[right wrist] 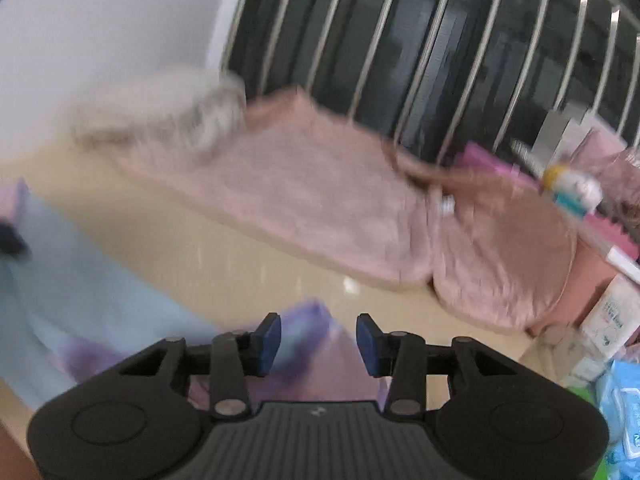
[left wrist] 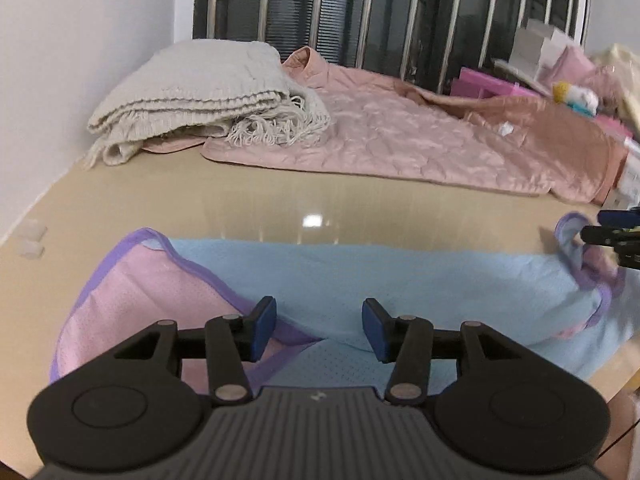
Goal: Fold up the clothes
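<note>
A light blue mesh garment (left wrist: 400,276) with a pink panel (left wrist: 132,292) and purple trim lies across the beige table (left wrist: 280,196). My left gripper (left wrist: 319,328) hovers over its near edge, open, with nothing between the pads. At the garment's right end, my right gripper (left wrist: 600,236) sits beside a raised purple-hemmed corner (left wrist: 570,228). In the blurred right wrist view, my right gripper (right wrist: 318,342) is open, with the purple-edged cloth (right wrist: 308,320) lying between and below the pads, which do not press on it. The blue garment (right wrist: 80,272) stretches away to the left.
A folded cream fringed blanket (left wrist: 192,88) and a pink quilted cover (left wrist: 400,132) lie at the back of the table, below a barred window (left wrist: 360,8). Boxes and pink items (left wrist: 540,48) crowd the back right. Blue wipe packs (right wrist: 624,400) sit at the right edge.
</note>
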